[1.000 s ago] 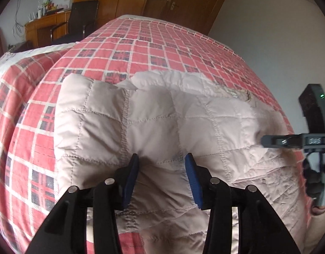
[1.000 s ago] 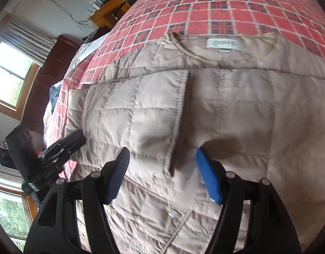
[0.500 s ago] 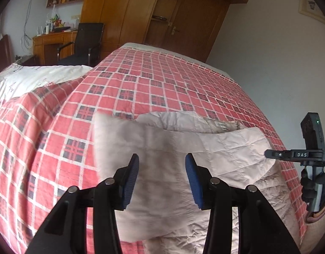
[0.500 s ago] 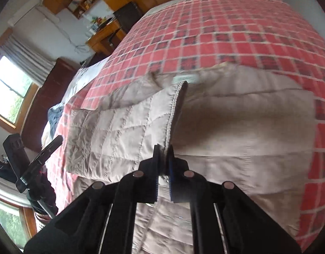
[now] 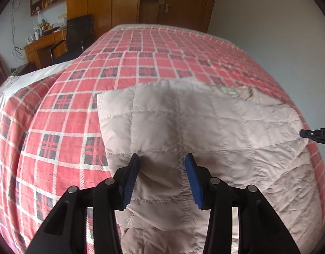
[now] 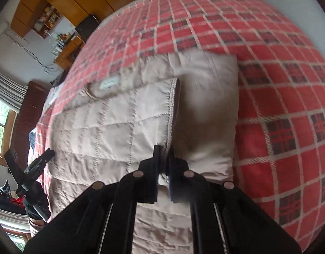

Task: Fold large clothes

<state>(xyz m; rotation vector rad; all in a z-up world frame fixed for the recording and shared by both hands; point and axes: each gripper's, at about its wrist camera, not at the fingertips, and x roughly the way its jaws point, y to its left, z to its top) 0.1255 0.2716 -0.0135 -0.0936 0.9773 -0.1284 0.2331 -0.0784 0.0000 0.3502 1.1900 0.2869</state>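
I see the beige quilted jacket [image 5: 204,127] lying on the plaid bed [image 5: 141,59], with bare bedspread open beyond its left and far edges. My left claw [image 5: 161,176] hangs spread over it, gripping nothing. My right claw [image 6: 163,167] pinches the stitched front edge, lifted. The collar label [image 6: 108,83] is blurred. A desk [image 5: 44,44] and chair [image 5: 77,33] stand beyond the bed.
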